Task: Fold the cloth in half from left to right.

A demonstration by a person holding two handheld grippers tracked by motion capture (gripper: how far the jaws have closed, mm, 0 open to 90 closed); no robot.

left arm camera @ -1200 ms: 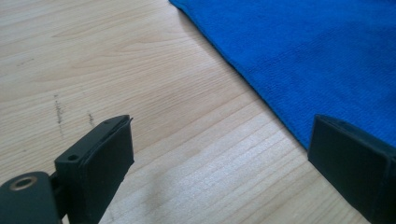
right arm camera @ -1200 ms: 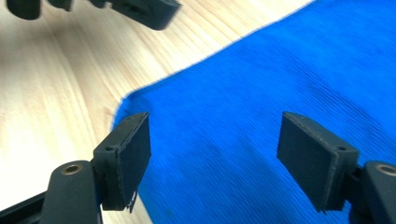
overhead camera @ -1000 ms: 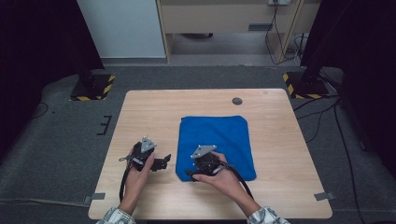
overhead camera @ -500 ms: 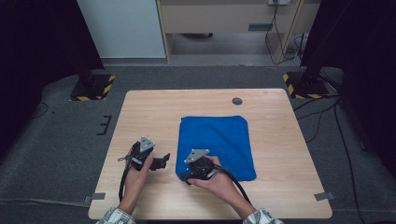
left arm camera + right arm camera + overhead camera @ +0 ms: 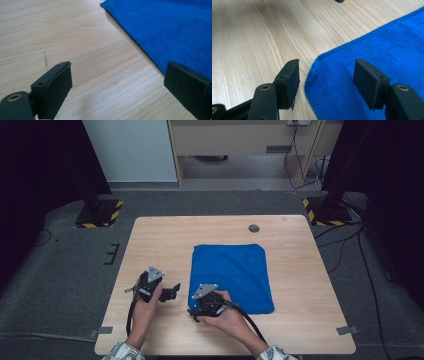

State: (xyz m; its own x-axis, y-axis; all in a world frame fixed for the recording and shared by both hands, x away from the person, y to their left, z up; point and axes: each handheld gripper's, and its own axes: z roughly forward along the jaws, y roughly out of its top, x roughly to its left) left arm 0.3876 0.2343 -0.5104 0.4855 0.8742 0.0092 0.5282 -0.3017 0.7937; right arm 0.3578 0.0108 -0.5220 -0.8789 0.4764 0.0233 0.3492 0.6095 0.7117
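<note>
a blue cloth point(image 5: 231, 277) lies flat and spread on the wooden tabletop point(image 5: 160, 245), right of centre and toward the person's side. the right hand-held gripper point(image 5: 196, 312) sits at the cloth's near left corner, and in the right gripper view its jaws stand apart and straddle that corner point(image 5: 312, 75): one jaw over bare wood, the other over the blue fabric, with nothing pinched between them yet. the left hand-held gripper point(image 5: 172, 291) waits just beside the cloth's left edge, over bare tabletop; its jaws are also spread wide, one low over the wood and the other near the hem point(image 5: 140, 45). judging from this, the step in hand is the approach to a corner grasp, likely the start of folding or lifting the cloth. the next move calls for the right jaws to drop until the lower one slides under the hem, then close on the corner, taking one layer cleanly without bunching it. the left one would need to shift toward another corner or edge for a matched grip. a small dark disc point(image 5: 254, 228) sits near the far edge, well apart from the work.
</note>
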